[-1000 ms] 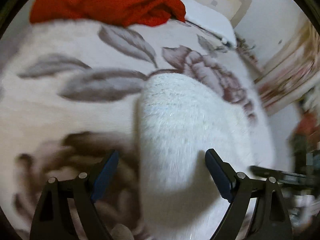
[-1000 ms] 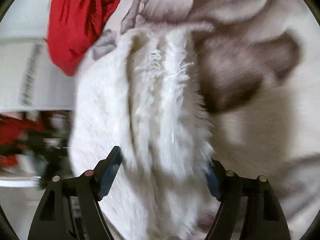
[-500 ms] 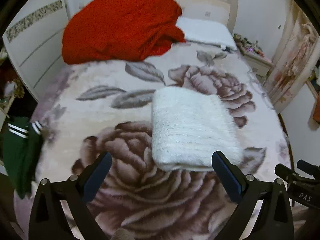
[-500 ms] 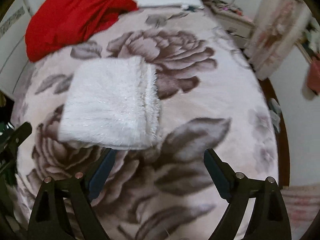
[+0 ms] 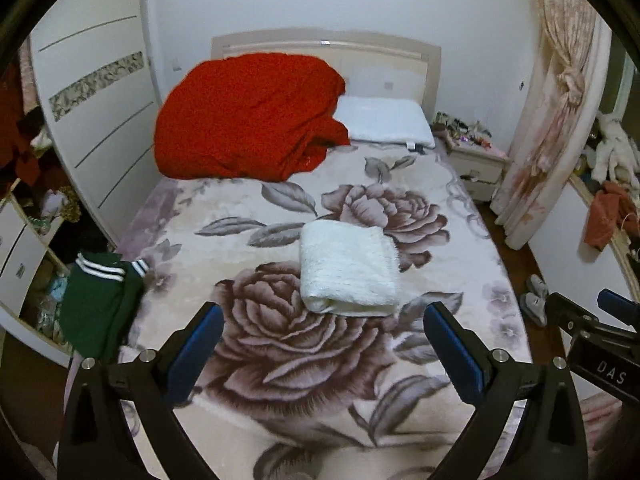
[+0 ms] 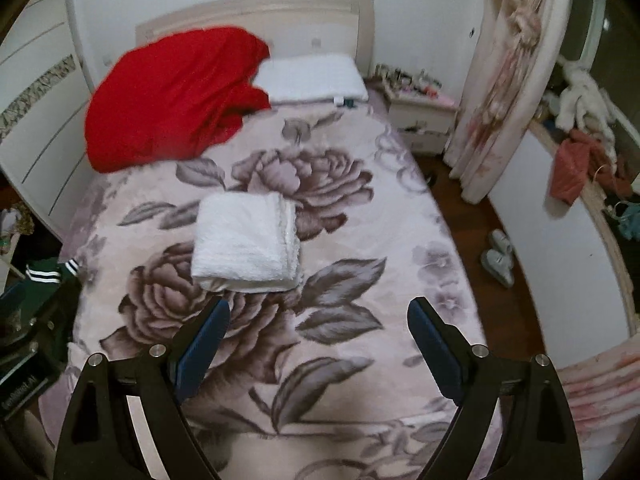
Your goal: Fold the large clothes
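A fluffy white garment (image 5: 349, 270) (image 6: 246, 242) lies folded into a neat rectangle in the middle of the bed, on the flower-patterned blanket (image 5: 304, 352) (image 6: 360, 320). High above the bed's near end, my left gripper (image 5: 322, 334) stands open with nothing between its blue pads. My right gripper (image 6: 318, 326) is open too and holds nothing. Both look down the bed toward the headboard, well back from the garment. In the left wrist view the right gripper (image 5: 592, 320) shows at the right edge.
A bunched red cloth (image 5: 248, 120) and a white pillow (image 5: 384, 126) lie at the head of the bed. A green garment with white stripes (image 5: 100, 300) hangs at the bed's left edge. Wardrobe (image 5: 92, 112) left; nightstand (image 5: 476, 160), curtain (image 5: 548, 120) and shoes (image 6: 498, 258) right.
Both grippers have risen and pulled back from the white garment, which now lies folded and untouched on the bed. A second ago the jaws were right over its fluff; they stand wider now.
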### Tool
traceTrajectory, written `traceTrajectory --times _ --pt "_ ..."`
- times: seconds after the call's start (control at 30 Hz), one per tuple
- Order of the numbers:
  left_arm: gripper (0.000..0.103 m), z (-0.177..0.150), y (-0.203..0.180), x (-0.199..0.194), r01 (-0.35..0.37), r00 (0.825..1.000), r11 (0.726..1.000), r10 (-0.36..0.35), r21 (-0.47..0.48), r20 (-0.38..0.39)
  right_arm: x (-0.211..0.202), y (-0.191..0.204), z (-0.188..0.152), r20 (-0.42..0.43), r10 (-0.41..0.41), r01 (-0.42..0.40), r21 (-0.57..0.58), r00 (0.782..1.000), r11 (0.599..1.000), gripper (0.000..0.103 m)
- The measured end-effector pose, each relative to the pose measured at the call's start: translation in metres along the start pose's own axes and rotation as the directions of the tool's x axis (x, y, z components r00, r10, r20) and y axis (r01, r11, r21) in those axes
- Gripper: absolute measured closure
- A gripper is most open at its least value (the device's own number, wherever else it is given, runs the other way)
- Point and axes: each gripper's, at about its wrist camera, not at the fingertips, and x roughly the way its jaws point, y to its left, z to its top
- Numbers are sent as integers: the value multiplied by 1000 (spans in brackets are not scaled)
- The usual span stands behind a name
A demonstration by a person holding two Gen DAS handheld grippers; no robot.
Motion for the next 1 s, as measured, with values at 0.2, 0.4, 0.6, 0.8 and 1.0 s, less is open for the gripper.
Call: traceTrajectory --times 0.2,0.4,0.6,0.8,1.0 --pt "1 -3 -1 -73 -12 999 999 14 -39 40 -107 -6 -13 78 23 -21 -23 997 1000 11" --pt "1 -12 -5 -125 -50 994 998 54 -41 98 -190 -14 -32 155 33 -27 -37 987 999 11" --pt "1 -24 -7 -154 -49 990 998 55 -45 128 -245 -23 -53 198 41 -32 -50 979 998 11" --pt "1 -32 -11 -168 -60 985 997 66 -40 157 -275 -28 -67 226 56 -45 -53 972 998 9" --pt "1 -35 -14 -180 -85 978 996 90 -31 190 -288 -32 -76 236 65 -54 -50 970 997 6"
